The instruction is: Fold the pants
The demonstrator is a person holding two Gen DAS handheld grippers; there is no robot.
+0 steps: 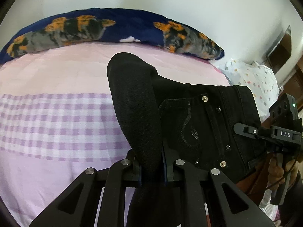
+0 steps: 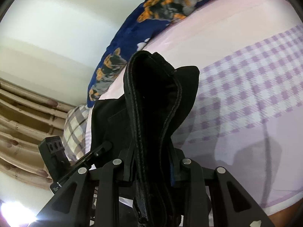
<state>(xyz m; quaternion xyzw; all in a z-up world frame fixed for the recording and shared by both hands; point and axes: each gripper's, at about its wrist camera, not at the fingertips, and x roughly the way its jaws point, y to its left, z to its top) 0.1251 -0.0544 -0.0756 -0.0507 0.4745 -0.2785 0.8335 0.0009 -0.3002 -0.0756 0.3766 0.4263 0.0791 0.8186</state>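
Left wrist view: the left gripper (image 1: pixel 150 170) has its jaws clenched on a fold of the black pants (image 1: pixel 189 124), which fill the lower centre of the frame, held above the bed (image 1: pixel 56 113). At the right edge, the right gripper (image 1: pixel 244 129) bites the waistband. In the right wrist view its jaws pinch several thick layers. The risk, I judge: the stacked denim slips from the right jaws, or the hanging legs drag and bunch on the bed, spoiling the fold.
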